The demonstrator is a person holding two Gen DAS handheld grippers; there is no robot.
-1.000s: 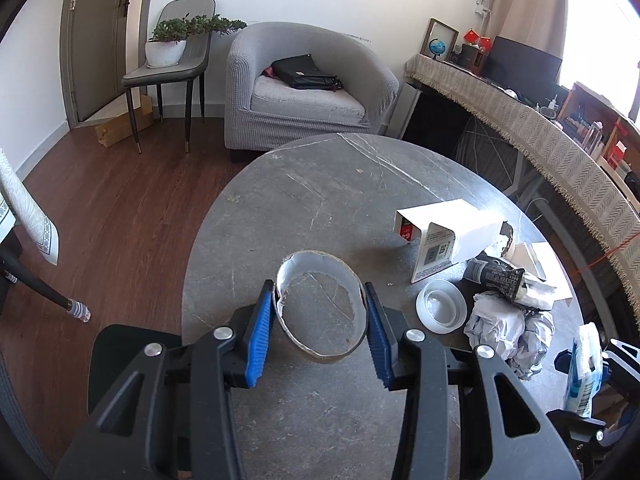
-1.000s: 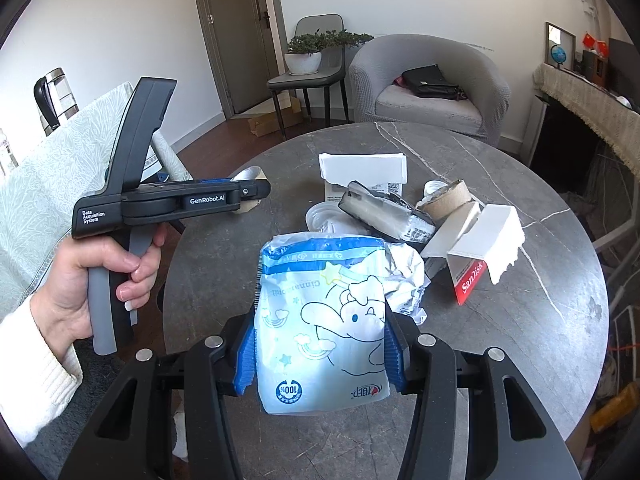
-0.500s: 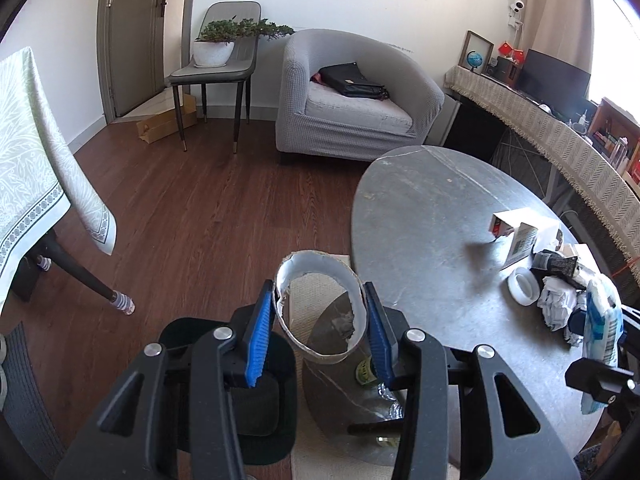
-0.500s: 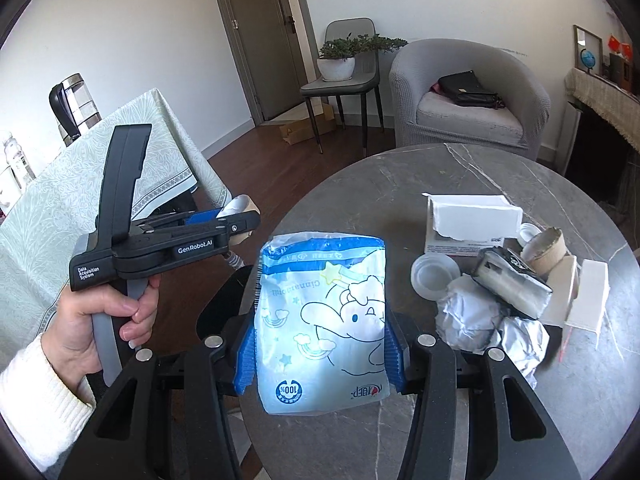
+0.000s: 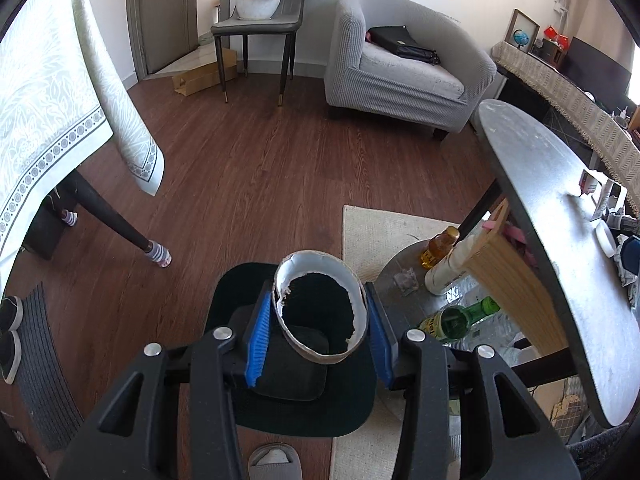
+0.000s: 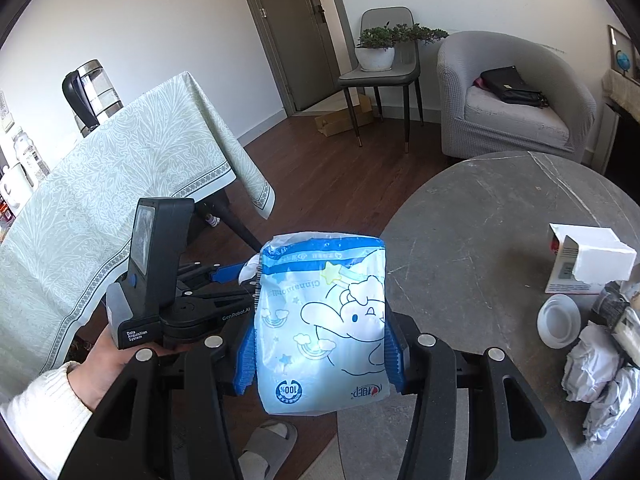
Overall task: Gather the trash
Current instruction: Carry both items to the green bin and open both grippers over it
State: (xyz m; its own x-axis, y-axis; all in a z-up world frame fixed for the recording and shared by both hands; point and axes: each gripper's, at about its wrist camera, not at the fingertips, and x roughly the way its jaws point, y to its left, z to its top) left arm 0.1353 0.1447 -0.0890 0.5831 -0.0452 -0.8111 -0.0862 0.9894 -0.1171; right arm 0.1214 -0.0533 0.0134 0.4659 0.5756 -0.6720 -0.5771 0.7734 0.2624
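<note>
My left gripper (image 5: 318, 334) is shut on an empty tape roll core (image 5: 320, 350), a white and brown cardboard ring, held over a black trash bin (image 5: 320, 412) on the floor. My right gripper (image 6: 320, 354) is shut on a blue and white tissue pack (image 6: 322, 328) with a cartoon print, held at the left edge of the round grey table (image 6: 480, 216). The left gripper also shows in the right wrist view (image 6: 236, 274), lower and to the left of the pack. More trash lies on the table: a white box (image 6: 588, 260), a white lid (image 6: 558, 320) and crumpled paper (image 6: 596, 364).
A table with a pale green cloth (image 6: 100, 184) stands to the left. Under the round table are bottles (image 5: 456, 320) and a wooden rack (image 5: 508, 264) on a rug. A grey armchair (image 5: 404, 68) and a chair with a plant (image 5: 260, 20) stand at the back. A slipper (image 5: 274, 460) lies near.
My left gripper has carried the tape roll core off the table to the left and down over the bin. My right gripper has moved left with the tissue pack toward the table edge.
</note>
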